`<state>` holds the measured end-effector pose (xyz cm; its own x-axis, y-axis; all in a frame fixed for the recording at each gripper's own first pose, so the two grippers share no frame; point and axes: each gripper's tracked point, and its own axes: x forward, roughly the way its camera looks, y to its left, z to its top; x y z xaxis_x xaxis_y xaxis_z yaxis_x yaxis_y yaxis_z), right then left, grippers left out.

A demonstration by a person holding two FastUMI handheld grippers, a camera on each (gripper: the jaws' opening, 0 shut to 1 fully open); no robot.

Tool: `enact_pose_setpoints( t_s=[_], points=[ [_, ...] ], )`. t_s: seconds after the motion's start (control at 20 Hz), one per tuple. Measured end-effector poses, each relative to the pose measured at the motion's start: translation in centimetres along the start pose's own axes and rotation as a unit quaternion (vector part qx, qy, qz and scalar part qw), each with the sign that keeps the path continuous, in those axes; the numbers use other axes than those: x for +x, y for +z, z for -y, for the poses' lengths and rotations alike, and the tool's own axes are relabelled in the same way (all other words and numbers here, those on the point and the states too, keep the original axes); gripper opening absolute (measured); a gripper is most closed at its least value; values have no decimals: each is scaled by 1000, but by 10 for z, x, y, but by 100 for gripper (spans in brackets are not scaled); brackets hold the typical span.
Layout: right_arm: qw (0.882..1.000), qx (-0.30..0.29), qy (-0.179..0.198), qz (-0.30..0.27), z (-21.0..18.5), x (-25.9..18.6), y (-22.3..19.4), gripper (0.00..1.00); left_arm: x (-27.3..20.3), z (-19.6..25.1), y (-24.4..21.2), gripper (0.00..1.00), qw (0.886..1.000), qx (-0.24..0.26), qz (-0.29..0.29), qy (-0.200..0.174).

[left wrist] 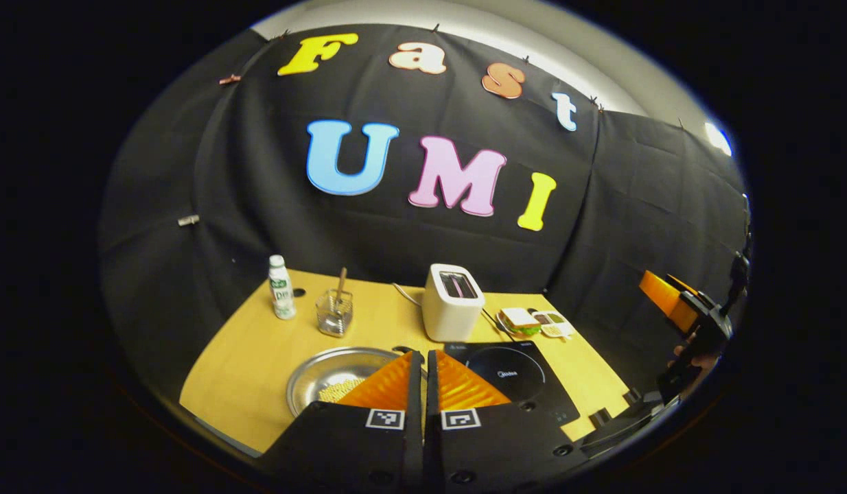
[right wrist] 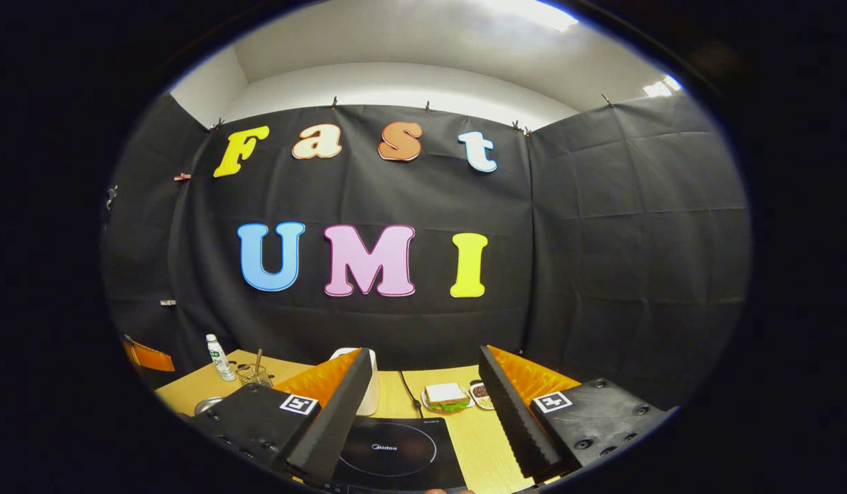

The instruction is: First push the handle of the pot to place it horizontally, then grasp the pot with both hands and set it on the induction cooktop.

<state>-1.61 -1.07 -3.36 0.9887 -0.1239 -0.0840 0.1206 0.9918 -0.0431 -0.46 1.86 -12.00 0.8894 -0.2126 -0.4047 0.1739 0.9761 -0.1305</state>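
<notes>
A round silver pot with some yellowish bits inside sits on the wooden table, left of the black induction cooktop. My left gripper is held above the pot's right rim, shut with nothing between its fingers, which hide the pot's right side and most of its handle. In the right gripper view my right gripper stands open over the induction cooktop, holding nothing. A sliver of the pot shows at the lower left there. The right gripper, in a hand, appears at the far right of the left gripper view.
Behind the cooktop stand a white toaster with its cord and a plate with a sandwich. A small white bottle and a glass jar with a stick are at the back left. Black cloth walls enclose the table.
</notes>
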Motion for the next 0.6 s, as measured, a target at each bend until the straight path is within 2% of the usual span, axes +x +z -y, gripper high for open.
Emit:
enact_pose_setpoints(
  t_s=[0.2, 0.35, 0.6],
  points=[
    [1000, -7, 0, -6, -13, -7, -7, 98, -1, -16, -57, 5, 996, -30, -77, -31],
    [1000, -7, -5, -19, -18, -14, -16, 98, -6, -27, -98, 5, 991, -28, -128, -37],
    [999, -15, -1, -42, -31, -33, -34, 98, -13, -35, -167, 5, 973, -25, -223, -56]
  ],
)
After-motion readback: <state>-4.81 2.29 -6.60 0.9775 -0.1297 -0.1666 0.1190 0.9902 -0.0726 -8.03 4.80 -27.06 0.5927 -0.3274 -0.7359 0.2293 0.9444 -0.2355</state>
